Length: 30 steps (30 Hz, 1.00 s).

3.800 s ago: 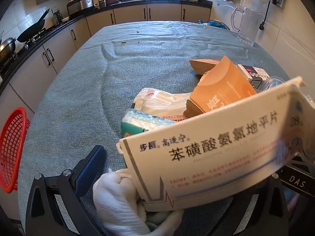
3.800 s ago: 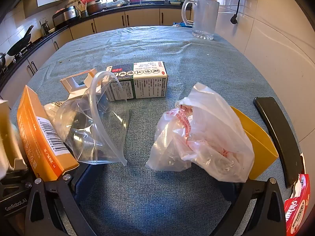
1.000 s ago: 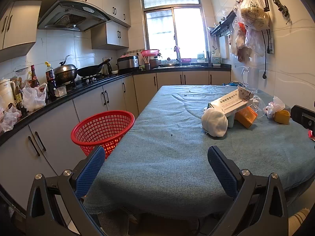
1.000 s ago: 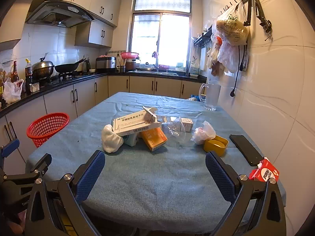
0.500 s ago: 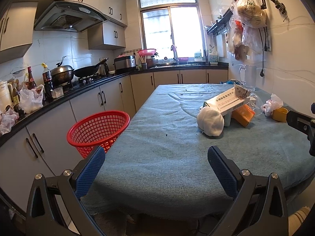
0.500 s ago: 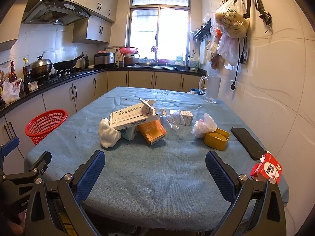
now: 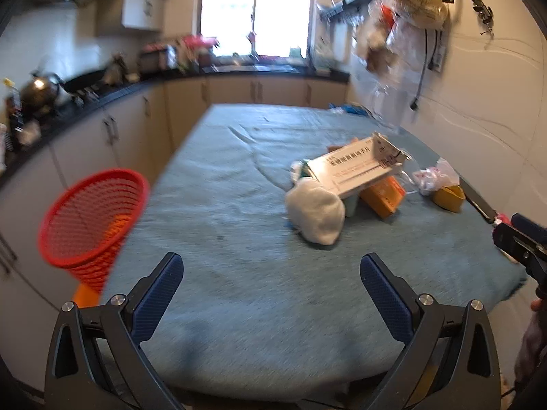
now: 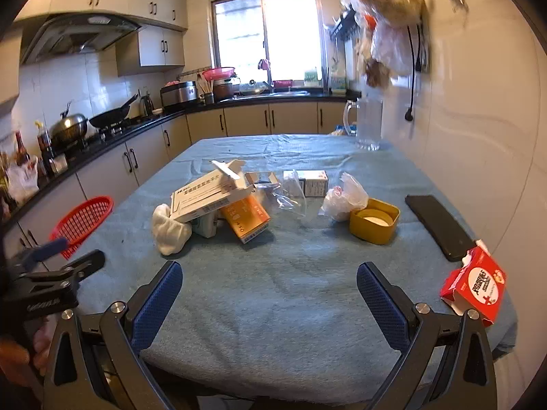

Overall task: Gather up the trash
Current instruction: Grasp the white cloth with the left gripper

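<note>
Both sets of jaws were wide apart and held nothing: the left gripper (image 7: 271, 294) and the right gripper (image 8: 270, 295) hung near the table (image 8: 273, 290) edge. No trash was picked yet. The white wad (image 8: 170, 229) and boxes (image 8: 208, 194) lay far ahead; the red basket (image 7: 90, 218) waited left. Next, I think, reach forward and pinch one piece.

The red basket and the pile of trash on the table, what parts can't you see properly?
- Red basket, right wrist view: its inside is out of sight; the table edge covers its near side.
- Red basket, left wrist view: motion blur smears its contents.
- Small box, right wrist view: mostly under the white carton.
</note>
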Available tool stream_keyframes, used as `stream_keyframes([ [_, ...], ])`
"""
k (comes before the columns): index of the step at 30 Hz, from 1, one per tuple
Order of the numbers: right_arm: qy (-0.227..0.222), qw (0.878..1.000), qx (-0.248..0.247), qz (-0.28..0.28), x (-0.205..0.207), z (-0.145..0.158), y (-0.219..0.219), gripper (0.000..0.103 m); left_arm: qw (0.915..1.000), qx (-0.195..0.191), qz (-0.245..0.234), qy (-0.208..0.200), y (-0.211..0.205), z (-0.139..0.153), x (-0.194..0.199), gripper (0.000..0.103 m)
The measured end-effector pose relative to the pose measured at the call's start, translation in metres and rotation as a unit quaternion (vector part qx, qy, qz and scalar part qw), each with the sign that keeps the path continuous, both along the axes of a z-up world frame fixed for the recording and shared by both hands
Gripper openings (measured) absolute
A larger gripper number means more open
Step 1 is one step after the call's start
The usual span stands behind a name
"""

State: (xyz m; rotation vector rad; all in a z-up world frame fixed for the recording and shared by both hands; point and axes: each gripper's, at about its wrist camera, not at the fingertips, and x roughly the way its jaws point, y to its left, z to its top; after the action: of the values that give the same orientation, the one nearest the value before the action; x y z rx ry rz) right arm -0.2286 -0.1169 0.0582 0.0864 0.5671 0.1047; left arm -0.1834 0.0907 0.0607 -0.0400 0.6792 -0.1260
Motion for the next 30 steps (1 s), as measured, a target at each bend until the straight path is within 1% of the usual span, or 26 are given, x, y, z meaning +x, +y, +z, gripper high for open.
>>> stream_keyframes([
  [5,0.022,0.998,0.054,0.012,0.012,0.005,-0.026,0.1,0.9978,-0.044,-0.026,0.043,-0.005,-0.001,0.041,0.087],
  [7,0.027,0.997,0.075,0.011,0.017,0.008,-0.035,0.099,0.9959,-0.06,-0.032,0.06,-0.007,-0.003,0.06,0.08],
  [8,0.029,0.996,0.083,0.012,0.02,0.008,-0.037,0.099,0.9945,-0.067,-0.038,0.07,-0.01,-0.006,0.07,0.079],
  [9,0.033,0.995,0.095,0.016,0.024,0.009,-0.04,0.098,0.9936,-0.071,-0.043,0.076,-0.013,-0.008,0.076,0.078],
  [11,0.042,0.99,0.129,0.03,0.033,0.01,-0.043,0.091,0.9927,-0.066,-0.049,0.088,-0.019,-0.013,0.088,0.074],
  [12,0.046,0.988,0.14,0.037,0.038,0.011,-0.043,0.088,0.9924,-0.062,-0.053,0.092,-0.023,-0.016,0.092,0.073],
  [13,0.049,0.987,0.144,0.043,0.045,0.012,-0.041,0.087,0.9921,-0.06,-0.059,0.093,-0.028,-0.017,0.096,0.073],
  [15,0.043,0.988,0.137,0.052,0.054,0.015,-0.034,0.08,0.9934,-0.045,-0.06,0.087,-0.035,-0.02,0.098,0.071],
  [16,0.039,0.989,0.13,0.062,0.06,0.018,-0.027,0.074,0.994,-0.037,-0.059,0.085,-0.038,-0.021,0.1,0.064],
  [17,0.036,0.989,0.123,0.069,0.063,0.019,-0.021,0.07,0.9941,-0.032,-0.06,0.085,-0.04,-0.023,0.103,0.06],
  [18,0.03,0.99,0.11,0.081,0.068,0.022,-0.012,0.068,0.9938,-0.031,-0.06,0.088,-0.042,-0.025,0.105,0.052],
  [19,0.023,0.991,0.098,0.09,0.071,0.023,-0.005,0.064,0.9938,-0.03,-0.059,0.089,-0.042,-0.026,0.108,0.05],
  [20,0.014,0.992,0.072,0.099,0.077,0.024,0.006,0.063,0.994,-0.029,-0.06,0.086,-0.042,-0.027,0.11,0.049],
  [21,0.01,0.993,0.052,0.103,0.08,0.024,0.014,0.063,0.9942,-0.027,-0.06,0.085,-0.042,-0.027,0.11,0.045],
  [22,0.004,0.994,0.029,0.11,0.085,0.023,0.025,0.063,0.9944,-0.027,-0.061,0.082,-0.041,-0.028,0.11,0.043],
  [23,0.0,0.993,0.014,0.115,0.088,0.022,0.033,0.063,0.9943,-0.029,-0.065,0.079,-0.04,-0.028,0.11,0.042],
  [24,-0.002,0.993,0.001,0.12,0.092,0.021,0.039,0.063,0.9944,-0.028,-0.067,0.077,-0.039,-0.028,0.109,0.037],
  [25,-0.005,0.992,-0.014,0.123,0.096,0.02,0.046,0.063,0.9946,-0.026,-0.068,0.075,-0.038,-0.028,0.109,0.036],
  [26,-0.005,0.992,-0.03,0.126,0.101,0.018,0.052,0.063,0.9945,-0.024,-0.069,0.074,-0.037,-0.029,0.111,0.035],
  [28,0.003,0.99,-0.046,0.134,0.11,0.012,0.061,0.063,0.9946,-0.024,-0.071,0.072,-0.036,-0.03,0.111,0.034],
  [29,0.01,0.989,-0.055,0.134,0.114,0.008,0.065,0.061,0.9945,-0.025,-0.072,0.071,-0.036,-0.03,0.111,0.034],
  [30,0.021,0.989,-0.066,0.131,0.118,0.002,0.067,0.057,0.9945,-0.026,-0.072,0.071,-0.036,-0.03,0.111,0.034],
])
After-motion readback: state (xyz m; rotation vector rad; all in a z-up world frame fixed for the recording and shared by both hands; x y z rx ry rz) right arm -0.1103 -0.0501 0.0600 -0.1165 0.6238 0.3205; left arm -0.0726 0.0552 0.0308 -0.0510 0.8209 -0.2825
